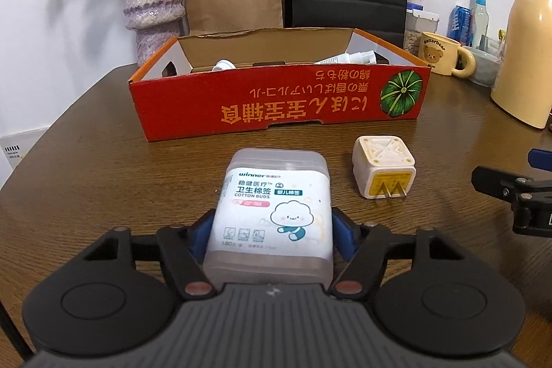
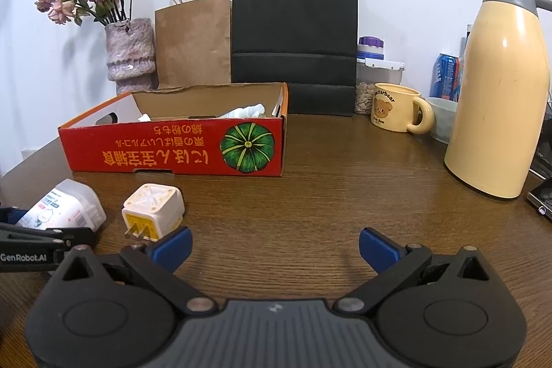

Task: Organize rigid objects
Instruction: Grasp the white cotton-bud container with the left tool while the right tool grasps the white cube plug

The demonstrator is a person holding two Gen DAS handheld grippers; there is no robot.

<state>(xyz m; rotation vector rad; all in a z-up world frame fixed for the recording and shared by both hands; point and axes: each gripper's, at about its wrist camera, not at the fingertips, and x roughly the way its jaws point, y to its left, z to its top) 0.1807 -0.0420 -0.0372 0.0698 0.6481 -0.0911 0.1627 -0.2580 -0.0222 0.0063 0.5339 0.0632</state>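
Note:
A clear plastic cotton bud box (image 1: 276,188) lies on the brown wooden table (image 1: 103,168), and my left gripper (image 1: 272,230) is shut on its near end, blue pads (image 1: 201,231) against both sides. To its right sits a white plug adapter (image 1: 383,168), prongs facing me. Behind both stands an open red cardboard box (image 1: 276,106) holding white tubes. My right gripper (image 2: 274,247) is open over bare table, with nothing between its fingers. The plug adapter (image 2: 151,212) lies just beyond its left finger. The cotton bud box (image 2: 65,209) shows at the far left.
Along the wall stand a vase of dried roses (image 2: 129,57), a brown paper bag (image 2: 193,43) and a black paper bag (image 2: 293,40). At the right are a bear mug (image 2: 396,112), a cream thermos jug (image 2: 496,99), a can, a jar and a phone (image 2: 541,195).

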